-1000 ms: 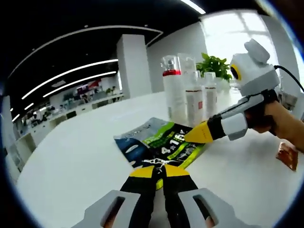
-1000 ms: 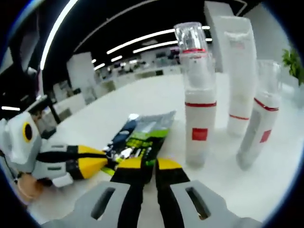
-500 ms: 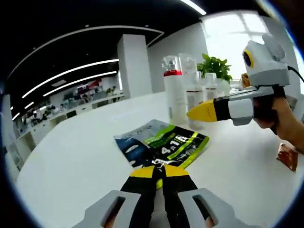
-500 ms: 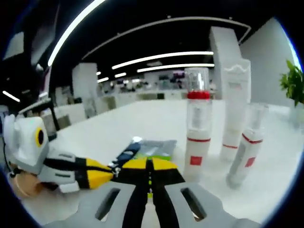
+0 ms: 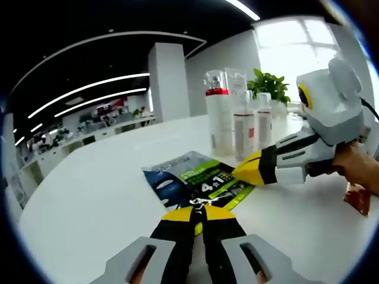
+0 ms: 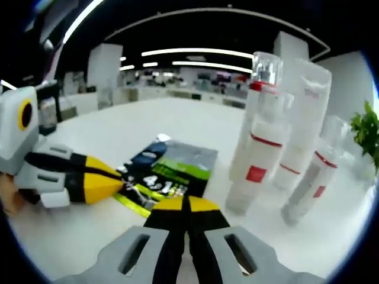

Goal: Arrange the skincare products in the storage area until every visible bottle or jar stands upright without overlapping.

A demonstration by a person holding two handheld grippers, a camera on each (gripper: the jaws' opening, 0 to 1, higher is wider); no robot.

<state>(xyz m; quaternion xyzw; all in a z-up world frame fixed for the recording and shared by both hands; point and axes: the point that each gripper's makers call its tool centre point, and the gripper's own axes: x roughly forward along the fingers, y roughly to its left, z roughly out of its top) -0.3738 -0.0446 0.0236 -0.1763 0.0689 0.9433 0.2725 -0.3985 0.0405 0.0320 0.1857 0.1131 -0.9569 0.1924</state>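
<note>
Left gripper (image 5: pixel 199 214) jaws pressed together at the near edge of a flat green-and-blue packet (image 5: pixel 198 182). Right gripper (image 6: pixel 185 205) jaws also closed, empty, beside the packet. Beyond stand upright white bottles (image 6: pixel 256 165) with red bands and clear caps, clustered on the white table (image 5: pixel 89 201).

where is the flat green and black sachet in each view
Left gripper view: the sachet lies flat on the white table, just beyond the left gripper, with the right gripper at its right edge.
Right gripper view: the sachet lies left of centre, beyond the right gripper, with the left gripper at its left edge.
Shared landmark: the red-collared bottle standing behind it.
</note>
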